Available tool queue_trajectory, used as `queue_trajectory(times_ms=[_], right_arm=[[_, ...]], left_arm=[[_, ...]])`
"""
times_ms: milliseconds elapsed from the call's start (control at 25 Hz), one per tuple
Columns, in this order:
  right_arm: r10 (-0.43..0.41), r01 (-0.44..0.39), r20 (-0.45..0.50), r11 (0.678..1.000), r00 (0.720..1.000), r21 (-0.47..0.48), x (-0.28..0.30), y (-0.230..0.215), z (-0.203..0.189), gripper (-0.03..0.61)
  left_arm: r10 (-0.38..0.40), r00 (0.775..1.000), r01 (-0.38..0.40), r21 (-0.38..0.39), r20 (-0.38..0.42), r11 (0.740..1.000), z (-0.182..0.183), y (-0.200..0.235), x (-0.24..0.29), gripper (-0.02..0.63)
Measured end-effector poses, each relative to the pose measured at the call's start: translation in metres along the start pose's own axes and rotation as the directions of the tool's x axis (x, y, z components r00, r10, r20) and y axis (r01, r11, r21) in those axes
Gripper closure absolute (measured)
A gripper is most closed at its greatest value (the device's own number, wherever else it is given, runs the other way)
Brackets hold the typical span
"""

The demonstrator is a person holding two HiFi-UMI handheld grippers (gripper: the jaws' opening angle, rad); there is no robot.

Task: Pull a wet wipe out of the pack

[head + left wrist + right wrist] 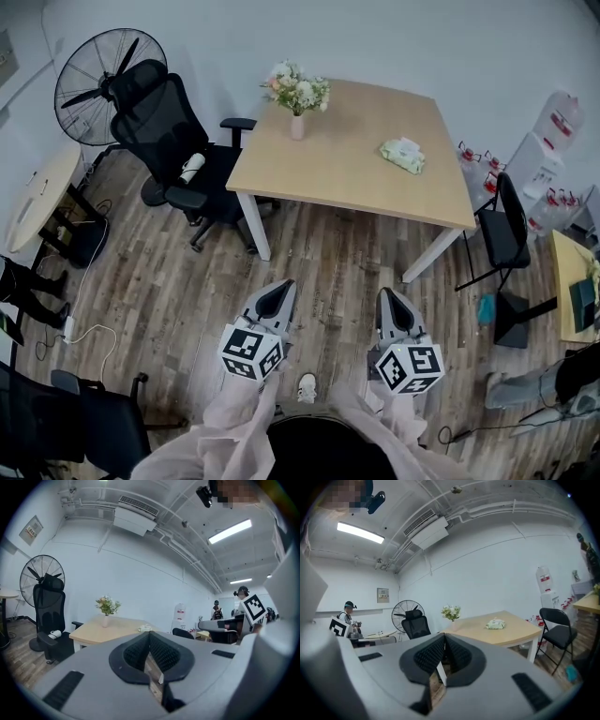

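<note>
The person stands on the wood floor [169, 281], well back from the table [347, 178], with a gripper in each hand held out level toward it. The left gripper [284, 284] has its jaws closed tip to tip with nothing between them; its own view shows the ribbed pads [140, 651] meeting at the front. The right gripper [386, 292] is the same: jaws pressed together, empty. Both hang over bare floor, short of the table's near edge.

The wipes pack [403, 155] lies flat on the right part of the table, toward the far side, well apart from both grippers. It is pale green, with a bit of white showing on top. From the left gripper view the pack [144, 628] sits just above the closed jaw tips; from the right gripper view the pack [495, 624] is off to the right of the jaws.

At the table's far left corner stands a vase of flowers [297, 94]. Left of the table are a black office chair [159, 122] and a fan [89, 75]. A folding chair [506, 225] stands to the right of the table.
</note>
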State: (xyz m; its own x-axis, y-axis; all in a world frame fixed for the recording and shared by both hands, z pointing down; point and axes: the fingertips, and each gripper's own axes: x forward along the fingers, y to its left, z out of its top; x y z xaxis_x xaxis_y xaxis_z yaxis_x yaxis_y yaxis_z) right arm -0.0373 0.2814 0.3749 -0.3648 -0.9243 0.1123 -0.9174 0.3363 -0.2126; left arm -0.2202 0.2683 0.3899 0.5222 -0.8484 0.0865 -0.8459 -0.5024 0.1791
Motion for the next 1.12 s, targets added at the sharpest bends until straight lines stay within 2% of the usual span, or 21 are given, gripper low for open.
queue_trajectory(times_ms=[320, 520, 640, 1120], right_arm=[[0.023, -0.023, -0.016, 1.000, 1.000, -0.008, 0.025, 0.011, 0.000, 0.567], [0.022, -0.024, -0.027, 0.998, 0.999, -0.064, 0.027, 0.017, 0.001, 0.566], [0.020, -0.022, -0.041, 0.999, 0.999, -0.042, 0.030, 0.015, -0.006, 0.566], [0.006, -0.008, -0.067, 0.999, 0.998, -0.031, 0.054, -0.020, -0.008, 0.567]], left_arm=[[0.018, 1.000, -0.018, -0.015, 0.010, 1.000, 0.002, 0.023, 0.005, 0.604], [0.024, 1.000, -0.023, -0.039, 0.018, 0.999, 0.005, 0.029, 0.002, 0.604], [0.025, 1.000, -0.025, -0.043, 0.002, 0.999, -0.001, 0.030, 0.003, 0.604], [0.014, 1.000, -0.015, -0.050, -0.026, 0.999, -0.010, 0.030, 0.045, 0.604]])
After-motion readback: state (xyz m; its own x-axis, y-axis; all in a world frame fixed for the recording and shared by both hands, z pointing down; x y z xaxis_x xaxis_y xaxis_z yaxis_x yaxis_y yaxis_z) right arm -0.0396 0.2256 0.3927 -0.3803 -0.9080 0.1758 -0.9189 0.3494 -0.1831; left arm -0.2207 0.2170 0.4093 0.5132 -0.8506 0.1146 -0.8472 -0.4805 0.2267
